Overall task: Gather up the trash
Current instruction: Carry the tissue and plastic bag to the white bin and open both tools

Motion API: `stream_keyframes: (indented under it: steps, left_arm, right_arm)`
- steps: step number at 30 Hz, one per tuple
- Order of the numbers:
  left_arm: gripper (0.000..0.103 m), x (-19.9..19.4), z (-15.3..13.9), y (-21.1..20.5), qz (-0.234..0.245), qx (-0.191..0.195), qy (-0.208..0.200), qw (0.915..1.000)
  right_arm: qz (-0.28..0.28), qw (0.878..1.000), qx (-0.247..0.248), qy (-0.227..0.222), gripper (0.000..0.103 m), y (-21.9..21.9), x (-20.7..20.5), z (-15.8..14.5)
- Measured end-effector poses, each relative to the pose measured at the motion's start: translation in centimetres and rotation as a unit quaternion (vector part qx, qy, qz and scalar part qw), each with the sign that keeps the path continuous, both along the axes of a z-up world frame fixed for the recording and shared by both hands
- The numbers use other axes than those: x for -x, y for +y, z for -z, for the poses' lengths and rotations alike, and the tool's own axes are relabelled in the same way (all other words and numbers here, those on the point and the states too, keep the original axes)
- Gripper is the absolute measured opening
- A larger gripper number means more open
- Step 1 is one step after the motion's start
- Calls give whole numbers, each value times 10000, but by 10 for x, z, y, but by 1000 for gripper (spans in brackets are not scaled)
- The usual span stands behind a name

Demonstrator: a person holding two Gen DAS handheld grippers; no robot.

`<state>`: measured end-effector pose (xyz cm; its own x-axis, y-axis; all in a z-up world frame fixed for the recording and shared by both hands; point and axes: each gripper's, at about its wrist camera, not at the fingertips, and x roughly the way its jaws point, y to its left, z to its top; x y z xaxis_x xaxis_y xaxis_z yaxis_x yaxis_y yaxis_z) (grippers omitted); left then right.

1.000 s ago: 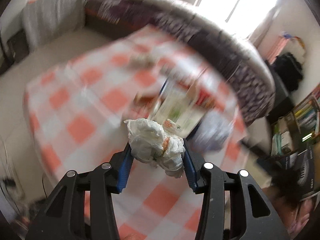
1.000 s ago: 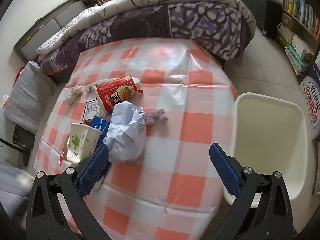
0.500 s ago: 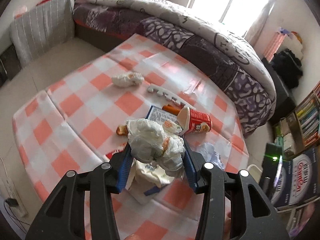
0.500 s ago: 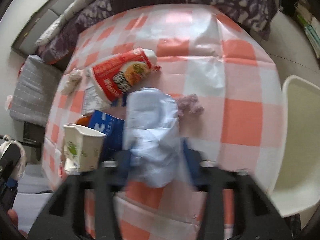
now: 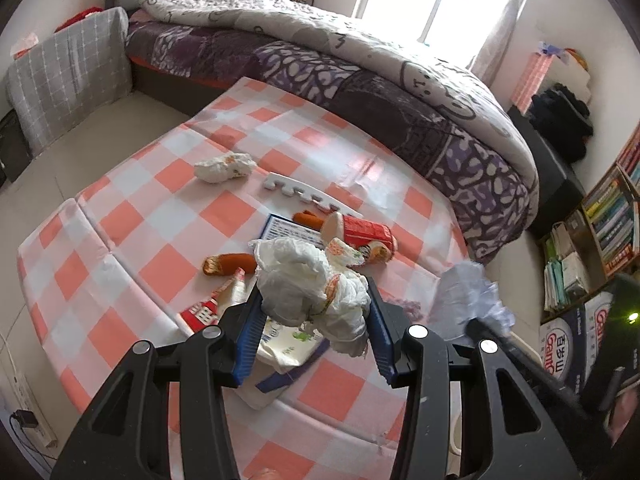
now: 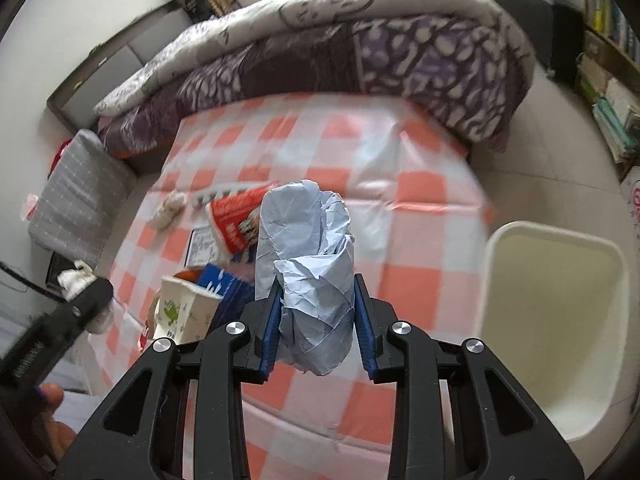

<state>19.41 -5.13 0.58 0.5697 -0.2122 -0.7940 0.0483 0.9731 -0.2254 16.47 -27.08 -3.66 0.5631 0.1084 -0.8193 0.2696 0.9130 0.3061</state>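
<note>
My left gripper is shut on a crumpled white tissue wad, held above the checkered table. My right gripper is shut on a crumpled pale blue paper, lifted above the table; that paper also shows in the left wrist view. A cream trash bin stands off the table's right edge. On the table lie a red snack cup, another tissue wad, a paper cup, a blue box and sausages.
A white toothed foam strip lies mid-table. A bed with a purple quilt runs behind the table. A grey cushion stands at the left. Bookshelves are at the right.
My right gripper went down to the blue paper, closed on it and lifted it off the table. My left gripper kept the tissue wad and moved back, now steady.
</note>
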Motion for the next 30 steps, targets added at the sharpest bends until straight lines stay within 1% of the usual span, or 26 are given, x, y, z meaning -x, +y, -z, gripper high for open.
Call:
stream_keyframes:
  steps: [4,7,12,17,21,22,23,24,30]
  left_arm:
    - [47,5,4,-17,192,-40,34,9998]
    - [47,10,8,-36,413,-93,61,9991]
    - [47,19,18,-68,785,-164,140,9967]
    - [47,29,28,-101,1178,-107,254,9927]
    - [47,40,33,-132,1621,39,295,9863]
    - [47,44,34,-140,1735,49,283,9844]
    - [47,46,35,-147,1836,52,269,9826]
    - [47,50,36,-156,1963,64,253,9802]
    - [49,71,42,-195,2578,47,192,9660]
  right_arm:
    - [279,9995,105,-67,31,-25,13,-9]
    - [540,9983,239,-29,32,-47,24,-11]
    - [988,9944,329,195,32,-87,44,-4]
    - [1332,9887,514,466,35,-120,63,1]
    - [1577,9828,640,711,47,-147,81,8]
    - [1650,9815,647,726,49,-152,84,8]
    - [1716,9803,648,731,52,-158,89,8]
    - [1756,9797,644,724,58,-162,92,8]
    - [2094,9742,641,548,76,-186,111,-2]
